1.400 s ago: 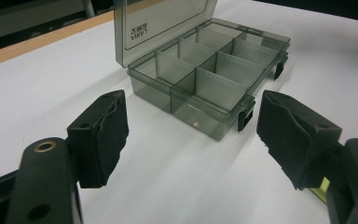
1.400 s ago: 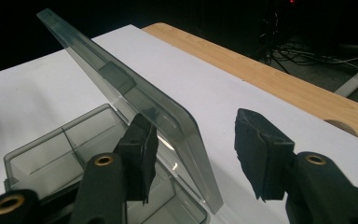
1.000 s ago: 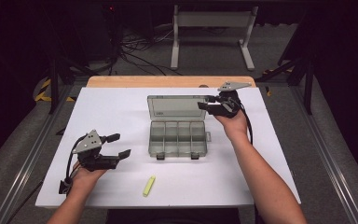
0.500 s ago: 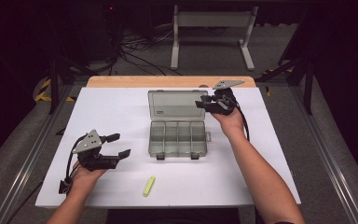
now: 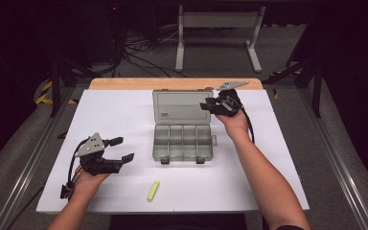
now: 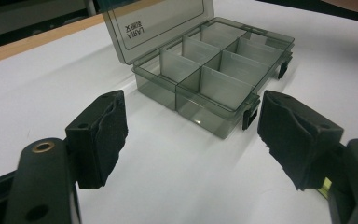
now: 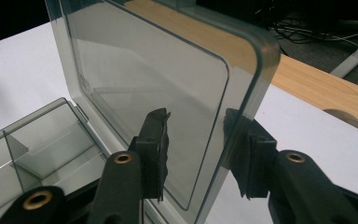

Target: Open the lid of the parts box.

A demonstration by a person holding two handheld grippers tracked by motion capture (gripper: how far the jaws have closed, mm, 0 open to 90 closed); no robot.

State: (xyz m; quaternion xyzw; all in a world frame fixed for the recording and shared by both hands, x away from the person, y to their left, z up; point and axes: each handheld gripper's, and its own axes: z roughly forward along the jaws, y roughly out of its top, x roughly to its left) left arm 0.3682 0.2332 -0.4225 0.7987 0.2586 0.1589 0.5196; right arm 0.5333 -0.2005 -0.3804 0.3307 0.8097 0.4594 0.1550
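A white sheet covers the table (image 5: 124,115), leaving a strip of bare wood (image 5: 124,84) along its far edge. Beyond that edge the room is dark: grey floor, a tangle of black cables (image 5: 143,52) and a pale metal stand (image 5: 218,38). Metal rails (image 5: 24,177) run along both sides of the table.

The smoky clear compartment box (image 5: 183,142) sits near the middle of the table, its lid (image 5: 179,106) raised on the far side. The right hand-held gripper (image 7: 196,140) is at the lid's right edge, one jaw in front of the lid and one behind it; its jaws have just been closing, yet a gap shows between the front pad and the lid, so it stands narrow rather than clamped. The left hand-held gripper (image 5: 120,149) rests well to the left of the box, jaws wide and holding nothing. A yellow-green stick (image 5: 153,190) lies nearer the person than the box, close to the table's near edge.
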